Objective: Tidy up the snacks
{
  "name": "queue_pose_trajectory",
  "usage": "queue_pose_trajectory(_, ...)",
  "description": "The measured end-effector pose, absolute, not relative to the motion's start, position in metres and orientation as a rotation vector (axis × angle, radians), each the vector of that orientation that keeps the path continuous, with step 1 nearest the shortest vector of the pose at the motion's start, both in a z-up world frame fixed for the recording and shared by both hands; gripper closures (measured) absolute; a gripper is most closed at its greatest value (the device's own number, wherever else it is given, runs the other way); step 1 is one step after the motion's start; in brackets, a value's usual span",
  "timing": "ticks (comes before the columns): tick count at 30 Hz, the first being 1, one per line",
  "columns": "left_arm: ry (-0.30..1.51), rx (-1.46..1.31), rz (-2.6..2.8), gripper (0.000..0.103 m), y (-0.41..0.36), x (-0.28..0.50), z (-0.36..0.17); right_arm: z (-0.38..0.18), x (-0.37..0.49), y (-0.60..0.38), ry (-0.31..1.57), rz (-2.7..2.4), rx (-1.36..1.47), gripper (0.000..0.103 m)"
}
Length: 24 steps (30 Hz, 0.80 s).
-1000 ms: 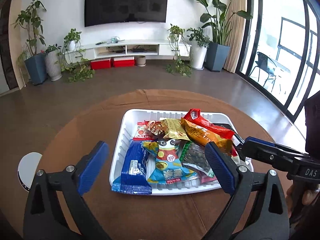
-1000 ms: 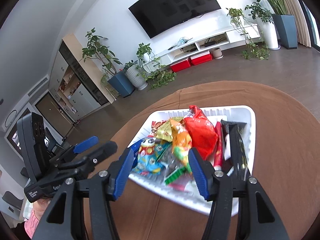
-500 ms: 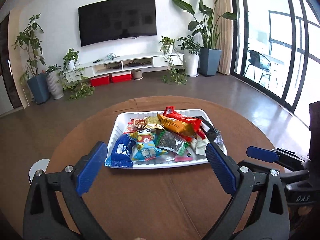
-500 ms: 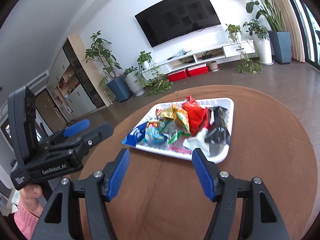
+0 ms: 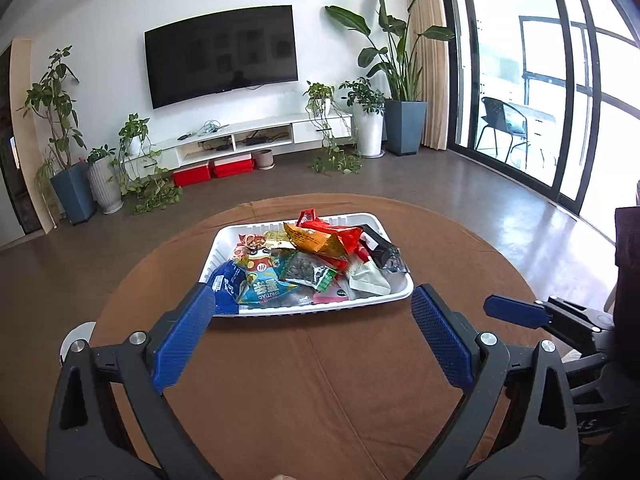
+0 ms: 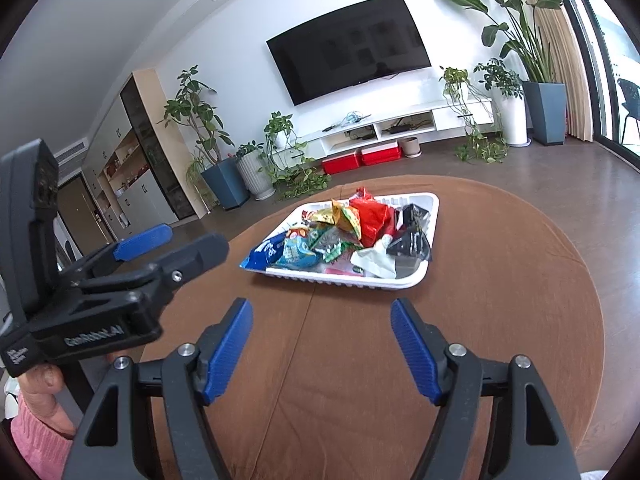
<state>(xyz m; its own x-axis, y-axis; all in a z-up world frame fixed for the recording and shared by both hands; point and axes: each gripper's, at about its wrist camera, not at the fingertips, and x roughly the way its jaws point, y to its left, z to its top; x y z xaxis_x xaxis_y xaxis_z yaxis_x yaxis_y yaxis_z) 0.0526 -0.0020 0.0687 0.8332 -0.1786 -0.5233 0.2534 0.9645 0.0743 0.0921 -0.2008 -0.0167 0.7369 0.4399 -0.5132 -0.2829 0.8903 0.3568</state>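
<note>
Round brown table (image 5: pixel 320 380) low in frame, white tray (image 5: pixel 320 307) of snacks (image 5: pixel 308 264) at centre; left gripper (image 5: pixel 312 334) and right gripper (image 6: pixel 322 346) spread, empty, drawn back since a second ago, sorting likely finished.

The white tray (image 5: pixel 224 240) looks like thin ribbed plastic, and the snack packets (image 5: pixel 320 240) heaped in it are glossy, crinkled foil and film. A matt brown cloth with a visible seam covers the desk (image 5: pixel 320 380). Each claw, left claw (image 5: pixel 310 330) and right claw (image 6: pixel 322 346), has matt black plastic arms, shiny metal rivets and blue finely ridged pads (image 6: pixel 416 354).
</note>
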Motion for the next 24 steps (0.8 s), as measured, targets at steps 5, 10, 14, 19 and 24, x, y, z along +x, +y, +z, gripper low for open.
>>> queue_pose_trajectory(5, 0.531, 0.168, -0.22, 0.003, -0.006, 0.043, 0.069, -0.02, 0.088, -0.2, 0.628, 0.396, 0.256, 0.029)
queue_pose_trajectory(10, 0.538, 0.176, -0.211, 0.003, -0.007, 0.036, 0.067, -0.024, 0.083, -0.198, 0.635, 0.396, 0.252, 0.029)
queue_pose_trajectory(14, 0.544, 0.171, -0.21, 0.003, -0.004, 0.039, 0.066, -0.027, 0.079, -0.197, 0.638, 0.394, 0.244, 0.029)
queue_pose_trajectory(19, 0.545, 0.17, -0.205, 0.002, -0.002, 0.042, 0.064, -0.027, 0.078, -0.197, 0.637, 0.39, 0.243, 0.028)
queue_pose_trajectory(24, 0.546, 0.174, -0.205, 0.002, 0.0, 0.041, 0.063, -0.027, 0.077, -0.197, 0.637, 0.391, 0.242, 0.028)
